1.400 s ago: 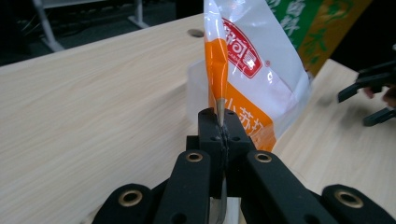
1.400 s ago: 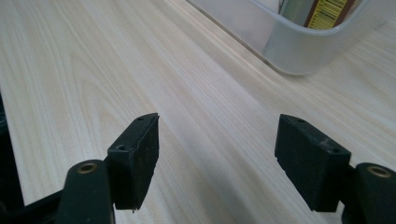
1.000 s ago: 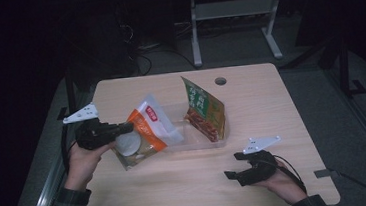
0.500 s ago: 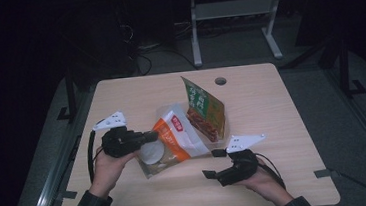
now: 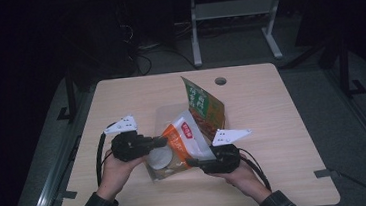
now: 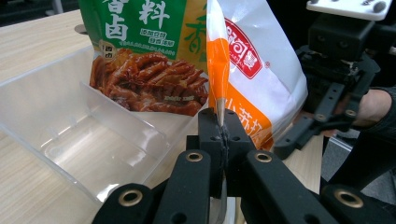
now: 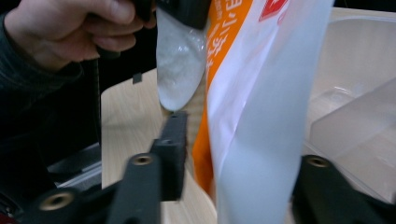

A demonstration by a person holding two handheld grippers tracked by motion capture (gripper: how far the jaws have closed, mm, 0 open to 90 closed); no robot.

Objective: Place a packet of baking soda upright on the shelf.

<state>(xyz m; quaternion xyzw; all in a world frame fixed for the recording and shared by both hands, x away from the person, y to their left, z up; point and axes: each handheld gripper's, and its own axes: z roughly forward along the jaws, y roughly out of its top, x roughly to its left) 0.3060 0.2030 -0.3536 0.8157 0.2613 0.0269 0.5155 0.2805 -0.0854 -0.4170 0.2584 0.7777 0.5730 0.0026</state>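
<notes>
An orange and white snack bag (image 5: pixel 182 140) hangs over the table in the high view, and my left gripper (image 5: pixel 160 141) is shut on its left edge. In the left gripper view the jaws (image 6: pixel 219 135) pinch the bag's orange seam (image 6: pixel 218 70). My right gripper (image 5: pixel 194 161) is at the bag's lower right corner. In the right gripper view it (image 7: pixel 243 154) stands open with the bag (image 7: pixel 261 116) between its fingers, apart from the left finger (image 7: pixel 170 149). A green pouch (image 5: pixel 202 103) leans upright in a clear plastic tray (image 6: pixel 70 140).
The clear tray (image 5: pixel 164 115) lies mid-table behind the bag. A round cable hole (image 5: pixel 220 81) is near the table's far edge. The person's hands (image 5: pixel 114 171) come in from the front edge. Bare wood lies to the far left and right.
My left gripper has carried the orange and white bag right and toward the front edge. My right gripper has moved left and now straddles the bag's lower corner.
</notes>
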